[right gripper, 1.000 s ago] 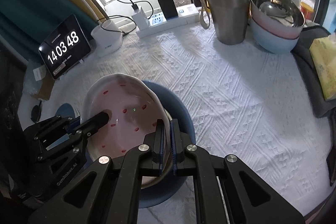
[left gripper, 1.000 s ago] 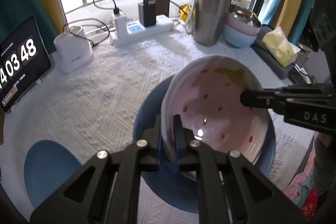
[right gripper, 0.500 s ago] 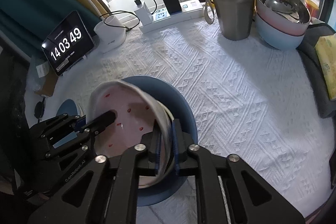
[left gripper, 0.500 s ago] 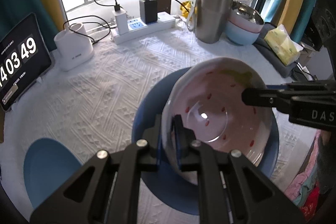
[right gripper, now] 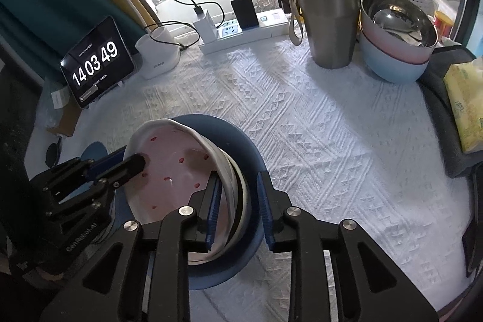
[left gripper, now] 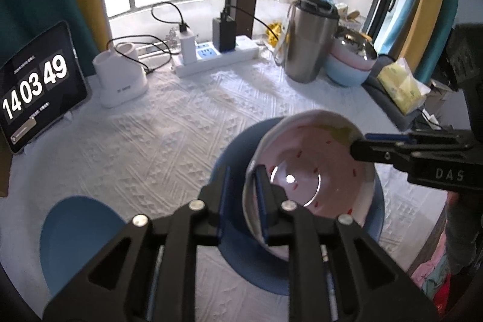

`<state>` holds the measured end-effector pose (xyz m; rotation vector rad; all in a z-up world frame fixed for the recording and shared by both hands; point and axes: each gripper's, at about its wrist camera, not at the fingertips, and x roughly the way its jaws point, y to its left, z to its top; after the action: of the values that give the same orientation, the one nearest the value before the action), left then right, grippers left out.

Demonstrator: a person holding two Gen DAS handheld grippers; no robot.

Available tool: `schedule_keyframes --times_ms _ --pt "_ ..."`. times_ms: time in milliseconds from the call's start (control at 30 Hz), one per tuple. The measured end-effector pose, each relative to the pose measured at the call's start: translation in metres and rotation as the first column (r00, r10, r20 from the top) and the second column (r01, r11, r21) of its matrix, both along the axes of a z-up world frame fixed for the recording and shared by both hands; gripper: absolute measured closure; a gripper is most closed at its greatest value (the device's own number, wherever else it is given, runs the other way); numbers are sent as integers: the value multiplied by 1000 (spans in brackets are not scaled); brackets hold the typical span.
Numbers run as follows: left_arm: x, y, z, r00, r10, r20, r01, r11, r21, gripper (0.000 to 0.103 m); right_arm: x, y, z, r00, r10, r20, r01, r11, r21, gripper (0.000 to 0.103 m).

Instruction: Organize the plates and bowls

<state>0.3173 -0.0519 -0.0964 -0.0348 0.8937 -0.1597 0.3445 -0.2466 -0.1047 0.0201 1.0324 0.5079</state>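
A pink bowl (left gripper: pixel 314 171) with red strawberry marks rests inside a larger blue plate (left gripper: pixel 232 147) on the white cloth. My left gripper (left gripper: pixel 243 198) straddles the bowl's near rim. Its jaws are opening, and a gap shows on the rim's outer side. In the right wrist view the same bowl (right gripper: pixel 169 171) lies in the blue plate (right gripper: pixel 241 147). My right gripper (right gripper: pixel 238 201) straddles the opposite rim, also opening, with its outer pad clear of the wall. Each view shows the other gripper at the far rim: the right gripper (left gripper: pixel 360 142) and the left gripper (right gripper: pixel 132 157).
A small blue plate (left gripper: pixel 78 231) lies at the near left. At the back stand a steel tumbler (right gripper: pixel 326 20), stacked bowls (right gripper: pixel 395 50), a power strip (right gripper: pixel 250 32), a white device (right gripper: pixel 157 53) and a tablet clock (right gripper: pixel 96 65). A yellow tissue pack (right gripper: pixel 465 104) sits at the right edge.
The bowl has come down from a tilt and settled level in the blue plate. Both grippers' jaws, which pinched its rim, have spread apart.
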Motion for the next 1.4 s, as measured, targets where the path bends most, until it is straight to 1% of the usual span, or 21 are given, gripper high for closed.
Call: schedule_keyframes --times_ms 67,167,267,333,500,633,767,1000,1167,1333,1400 --pt "-2 3 4 1000 5 9 -5 1000 -7 81 -2 -2 4 1000 3 11 -3 1000 4 77" --pt "-6 9 9 999 25 22 -24 1000 -15 79 -5 -6 9 999 0 32 0 1000 4 76" --pt "-10 18 13 998 47 34 -46 999 -28 78 -7 -15 17 997 -30 74 30 1000 -6 76" --pt "-11 24 12 998 61 34 -60 998 -31 77 -6 -24 19 995 -48 85 48 999 1 76" --pt "-12 36 1 996 92 4 -92 995 -49 77 -2 -45 17 993 -87 77 85 996 23 76" --pt "-15 35 -7 996 86 -17 -87 994 -60 77 -3 -50 11 994 -86 60 85 996 32 76" --pt "-17 30 -12 997 74 -29 -75 996 -55 77 -6 -48 2 997 -59 41 57 998 41 76" --pt "-17 30 -23 995 80 -59 -83 996 -45 77 -10 -35 -16 1000 -15 10 15 999 38 76" --pt "-16 30 -30 994 74 -78 -77 996 -41 77 -8 -30 -25 1000 -10 -11 10 1000 27 75" --pt "-14 19 -40 994 33 -103 -35 999 -17 76 -5 -24 -35 1000 -4 -30 4 1000 9 75" --pt "-14 15 -41 995 33 -98 -33 999 2 76 -5 -24 -37 1000 -6 -21 6 1000 5 75"
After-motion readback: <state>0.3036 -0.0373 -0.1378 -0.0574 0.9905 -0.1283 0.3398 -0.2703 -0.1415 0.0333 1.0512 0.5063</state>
